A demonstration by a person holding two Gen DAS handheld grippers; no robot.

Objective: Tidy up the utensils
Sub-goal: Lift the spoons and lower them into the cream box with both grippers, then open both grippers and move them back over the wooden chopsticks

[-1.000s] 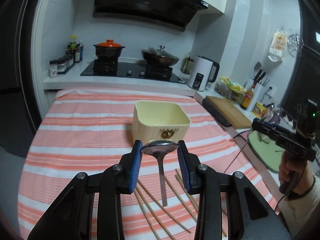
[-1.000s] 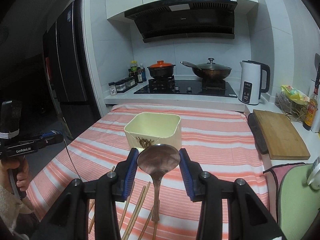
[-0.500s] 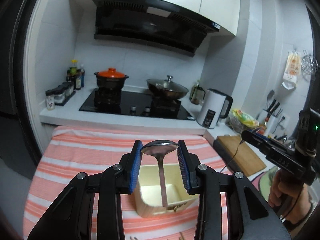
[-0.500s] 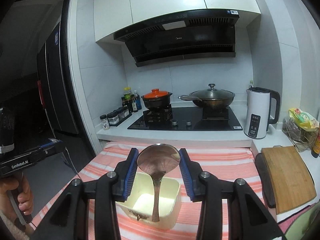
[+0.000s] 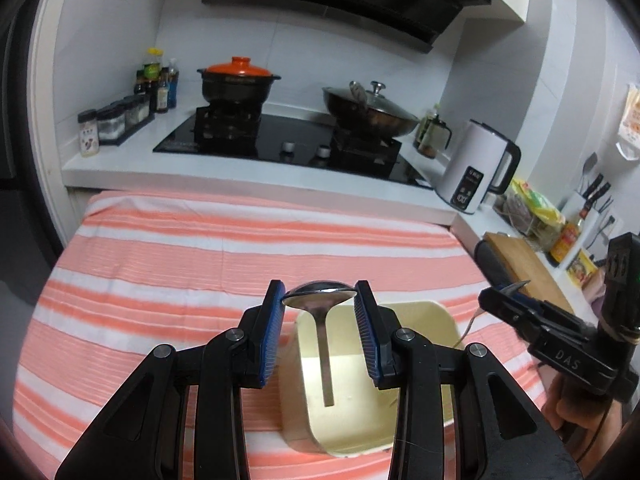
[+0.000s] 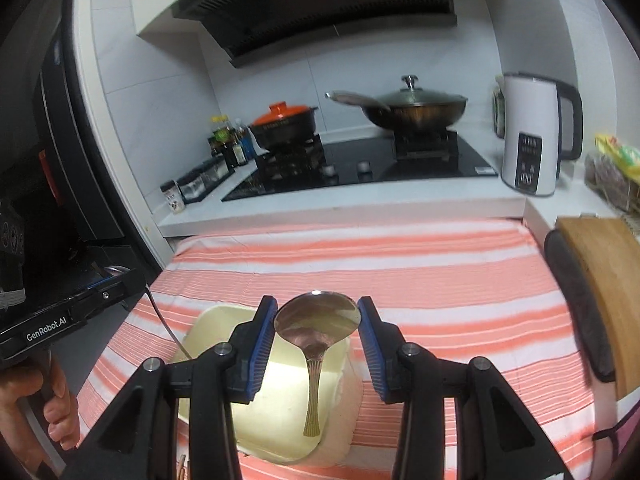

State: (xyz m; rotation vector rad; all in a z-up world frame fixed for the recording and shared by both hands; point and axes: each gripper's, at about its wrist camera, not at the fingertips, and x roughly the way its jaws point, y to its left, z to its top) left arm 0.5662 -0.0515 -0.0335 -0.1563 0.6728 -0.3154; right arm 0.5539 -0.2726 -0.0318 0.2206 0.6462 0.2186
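While each hand-held gripper pinches a metal spoon by the edges of its bowl, both handles hang down over a cream-coloured rectangular container (image 5: 436, 364) that stands on the table's cloth with orange and white stripes (image 5: 240, 256). In the left wrist view, the left gripper (image 5: 320, 312) presses its blue pads against the first spoon (image 5: 320, 300), seen nearly edge-on, its flat handle reaching into the container's open top. In the right wrist view, the right gripper (image 6: 317, 320) clamps the second spoon (image 6: 318, 320), whose bowl faces the camera and whose ribbed, brass-tinted handle end hangs inside the container (image 6: 224, 328). Legible writing: "GenRobot.AI" on the side of the left gripper's body (image 6: 52, 322), held by the left hand (image 6: 44, 408) at the left edge of the right wrist view; "DAS" on the body of the right gripper (image 5: 560, 340) at the right edge of the left wrist view. Lettering on the range hood (image 6: 320, 4) is too blurred to read. Behind the table: a black cooktop (image 5: 288, 140) bearing a black pot with an orange lid (image 5: 238, 80) and a lidded wok (image 5: 370, 112), a white electric kettle (image 5: 476, 172) with a dark front panel whose markings are illegible, and a wooden cutting board (image 6: 604, 280) at the right.
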